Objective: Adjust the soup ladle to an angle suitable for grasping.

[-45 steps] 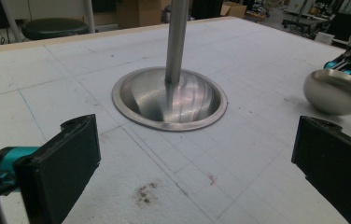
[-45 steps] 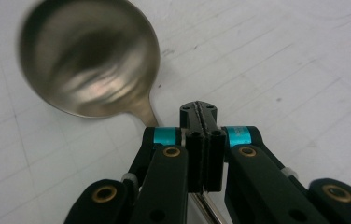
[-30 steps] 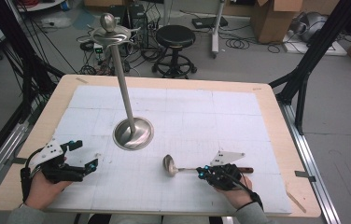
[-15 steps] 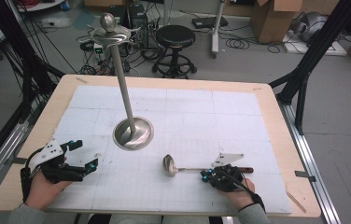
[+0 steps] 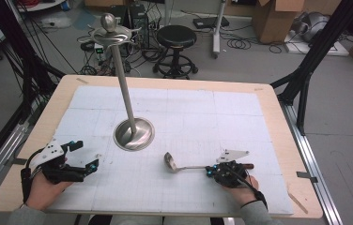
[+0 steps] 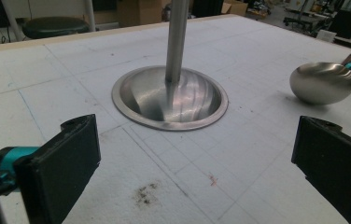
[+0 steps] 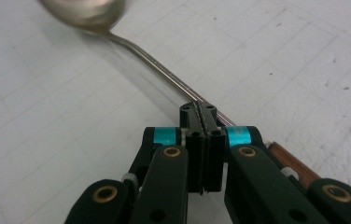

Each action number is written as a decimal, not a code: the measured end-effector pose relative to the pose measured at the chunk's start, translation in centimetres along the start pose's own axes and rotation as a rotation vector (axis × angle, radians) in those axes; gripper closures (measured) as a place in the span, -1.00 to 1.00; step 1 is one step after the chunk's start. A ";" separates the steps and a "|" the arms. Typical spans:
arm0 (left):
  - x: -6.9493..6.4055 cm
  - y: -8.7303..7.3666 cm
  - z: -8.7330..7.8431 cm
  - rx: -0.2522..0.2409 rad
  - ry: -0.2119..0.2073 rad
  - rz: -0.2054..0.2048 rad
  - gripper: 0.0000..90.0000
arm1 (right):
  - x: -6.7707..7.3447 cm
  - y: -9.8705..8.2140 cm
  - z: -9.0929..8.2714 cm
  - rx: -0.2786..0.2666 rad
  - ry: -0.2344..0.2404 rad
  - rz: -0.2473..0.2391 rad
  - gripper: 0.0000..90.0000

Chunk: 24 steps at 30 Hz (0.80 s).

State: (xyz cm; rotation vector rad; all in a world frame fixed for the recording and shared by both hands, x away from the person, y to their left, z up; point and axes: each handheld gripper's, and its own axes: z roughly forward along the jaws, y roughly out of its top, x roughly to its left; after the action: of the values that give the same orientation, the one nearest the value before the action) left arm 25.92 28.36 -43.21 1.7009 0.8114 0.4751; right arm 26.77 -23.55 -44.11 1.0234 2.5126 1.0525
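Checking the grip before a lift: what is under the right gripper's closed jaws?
The ladle's thin metal handle runs beneath the right gripper, its brown end emerging behind on the white mat. The stretch directly under the shut jaws is covered, so whether they pinch it cannot be told.

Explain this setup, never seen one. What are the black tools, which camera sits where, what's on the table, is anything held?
There is no robot here: a person holds a two-jaw hand tool in each hand. The high view looks down on the table from above the person's side. Each of the other two pictures comes from a camera riding on one gripper and looking along its jaws.

On the white mat stands a metal stand, a tall pole on a round base. Right of it lies a ladle.

The left gripper rests near the table's front left edge, jaws wide apart, with nothing between them. The right gripper has its jaws closed over the ladle's handle, near the brown end; the bowl points toward the stand.
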 end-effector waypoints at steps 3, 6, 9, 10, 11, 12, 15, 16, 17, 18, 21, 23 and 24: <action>0.0 0.0 0.0 -0.004 0.001 0.000 -0.96 | -0.2 0.0 0.1 -0.006 -0.009 0.002 1.00; 0.0 0.0 0.0 0.000 0.004 -0.003 -0.96 | -0.5 0.1 0.2 -0.010 -0.031 0.002 1.00; 0.0 0.0 0.1 0.006 0.003 0.003 -0.96 | -0.7 0.2 0.4 -0.017 -0.045 0.002 1.00; 0.0 -0.1 0.1 0.009 0.003 0.004 -0.96 | -0.9 0.3 0.5 -0.026 -0.052 0.004 1.00; 0.0 -0.1 0.1 0.009 0.003 0.004 -0.96 | -0.9 0.3 0.5 -0.026 -0.052 0.004 1.00; 0.0 -0.1 0.2 0.012 0.005 0.003 -0.96 | -1.1 0.5 0.7 -0.028 -0.056 0.001 1.00; 0.0 -0.1 0.2 0.013 0.006 0.002 -0.96 | -1.3 0.7 1.0 -0.037 -0.061 -0.006 1.00; 0.0 -0.1 0.2 0.013 0.006 0.002 -0.96 | -1.3 0.7 1.0 -0.037 -0.061 -0.006 1.00; 0.0 -0.1 0.2 0.013 0.005 0.002 -0.96 | -1.5 0.8 1.2 -0.043 -0.060 -0.004 1.00; 0.0 -0.1 0.2 0.014 0.005 0.004 -0.96 | -1.5 0.8 1.2 -0.043 -0.060 -0.004 1.00; 0.1 -0.1 0.2 0.014 0.006 0.004 -0.96 | -1.7 1.0 1.4 -0.047 -0.061 0.011 1.00; 0.1 -0.1 0.3 0.014 0.007 0.004 -0.96 | -1.9 1.2 1.7 -0.050 -0.059 0.019 1.00; 0.1 -0.1 0.3 0.015 0.008 0.005 -0.96 | -2.0 1.3 1.8 -0.050 -0.058 0.016 1.00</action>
State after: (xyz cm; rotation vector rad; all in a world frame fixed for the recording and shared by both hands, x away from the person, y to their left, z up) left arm 26.14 28.24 -43.37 1.7160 0.8184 0.4806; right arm 29.69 -23.33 -44.58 1.0459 2.4242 1.0691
